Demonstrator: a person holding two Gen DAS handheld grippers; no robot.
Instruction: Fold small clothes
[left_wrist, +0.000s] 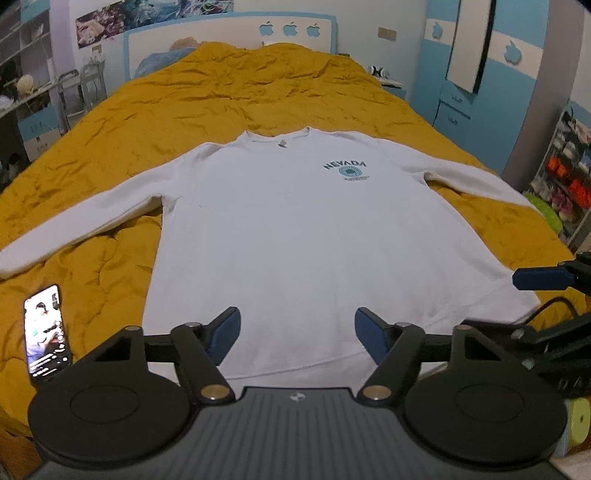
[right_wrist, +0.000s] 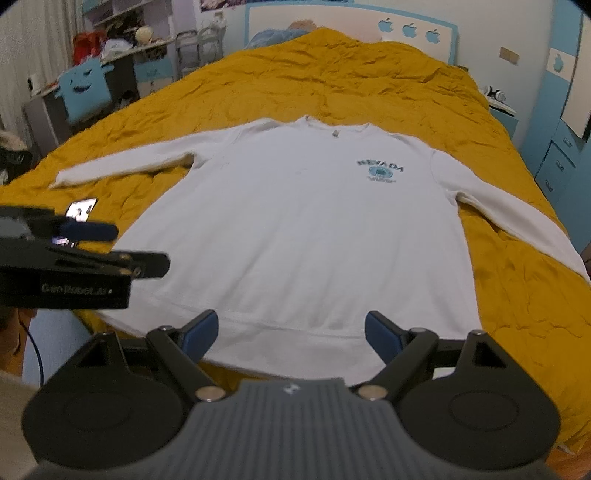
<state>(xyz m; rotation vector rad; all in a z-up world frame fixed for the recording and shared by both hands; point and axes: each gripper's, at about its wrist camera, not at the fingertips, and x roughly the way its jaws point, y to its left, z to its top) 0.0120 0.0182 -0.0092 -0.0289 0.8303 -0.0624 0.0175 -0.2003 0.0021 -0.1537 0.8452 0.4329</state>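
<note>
white sweatshirt (left_wrist: 295, 236) lies flat, front up, on the bed's mustard quilt (left_wrist: 229, 92), straight ahead of both tools, collar at the far end, hem nearest. both sleeves are spread out to the sides, nothing folded yet.

left hand-held gripper (left_wrist: 297, 332): jaws wide, nothing between them, hanging above the hem, which shows in the gap. whether the fingers touch cloth cannot be told. right hand-held gripper (right_wrist: 291, 334): jaws wide too, empty, also over the hem; in the left view one of its blue fingers shows far to the right, over the hem corner.

phone (left_wrist: 46, 332), screen lit, lies on the quilt to the left of the left hand-held gripper, just beside the sweatshirt but apart from it.

step, as judged: the very start, garment laid out, first grasp pending. progress about nil.

next move likely calls for: each tool to take a pinch on one side, e.g. a sleeve or a hem corner and shoulder, and carry it inward across the body. fabric is soft and thick; a shallow pinch may slip or catch only the top layer. left sleeve (left_wrist: 74, 221) reaches far out to the left, a long stretch; keep clear of the phone.
</note>
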